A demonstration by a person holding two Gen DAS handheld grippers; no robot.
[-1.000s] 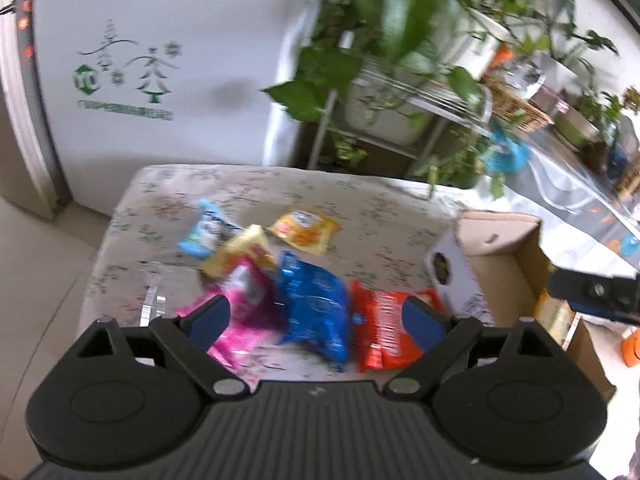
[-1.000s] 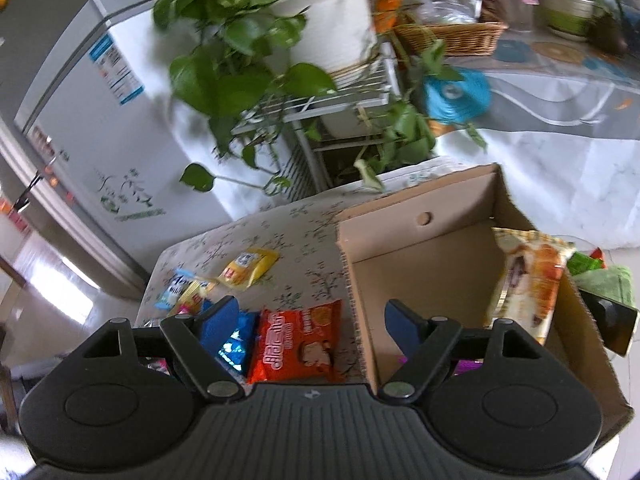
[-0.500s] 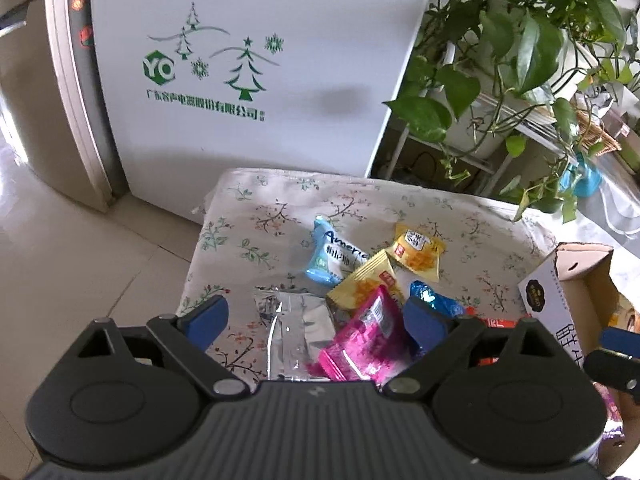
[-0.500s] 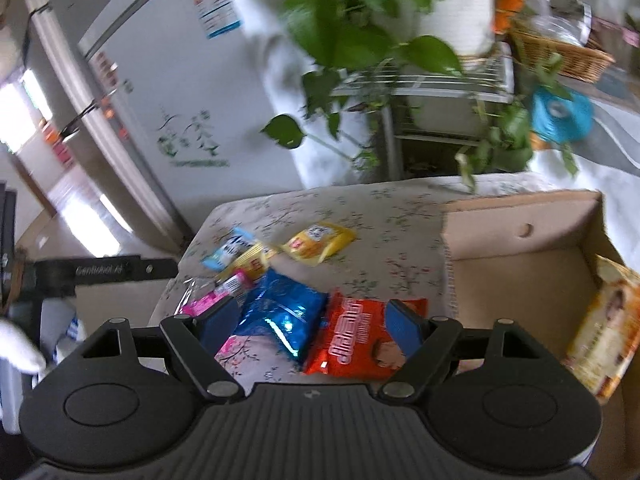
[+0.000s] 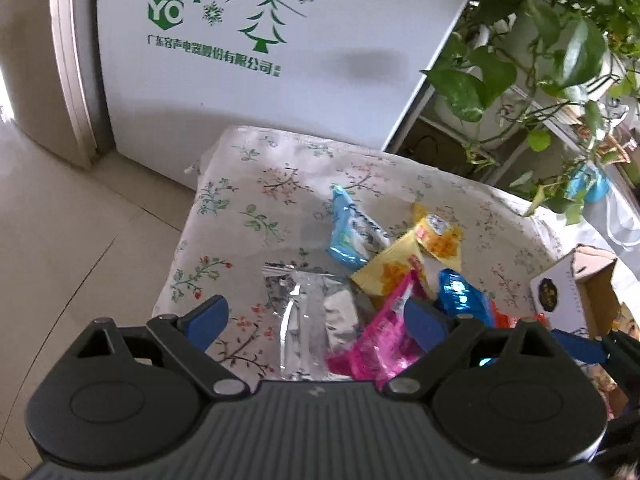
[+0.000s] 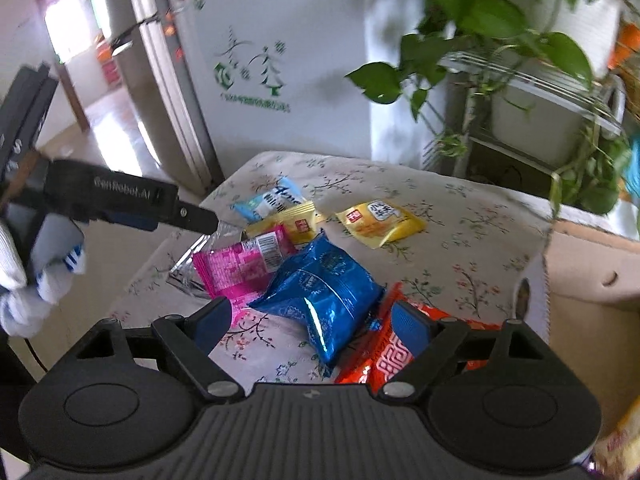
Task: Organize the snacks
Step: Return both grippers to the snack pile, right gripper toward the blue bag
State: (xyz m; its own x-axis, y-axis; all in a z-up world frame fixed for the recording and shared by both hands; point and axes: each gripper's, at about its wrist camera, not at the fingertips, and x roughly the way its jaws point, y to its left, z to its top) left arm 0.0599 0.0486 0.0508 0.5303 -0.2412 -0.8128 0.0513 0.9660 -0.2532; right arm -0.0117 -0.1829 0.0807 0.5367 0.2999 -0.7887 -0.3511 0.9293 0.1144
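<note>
right claw swung from box to blue packet (jaws opening, empty).

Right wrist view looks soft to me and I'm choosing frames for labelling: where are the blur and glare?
Right wrist view: the green leafy plant is smeared and the doorway at upper left is blown out; the shiny blue foil snack bag carries a glare streak. Left wrist view: sharper, though the clear crinkled wrapper glints and straight edges bow.

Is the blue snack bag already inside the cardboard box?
No, the blue snack bag lies on the floral tablecloth, left of the cardboard box.
</note>
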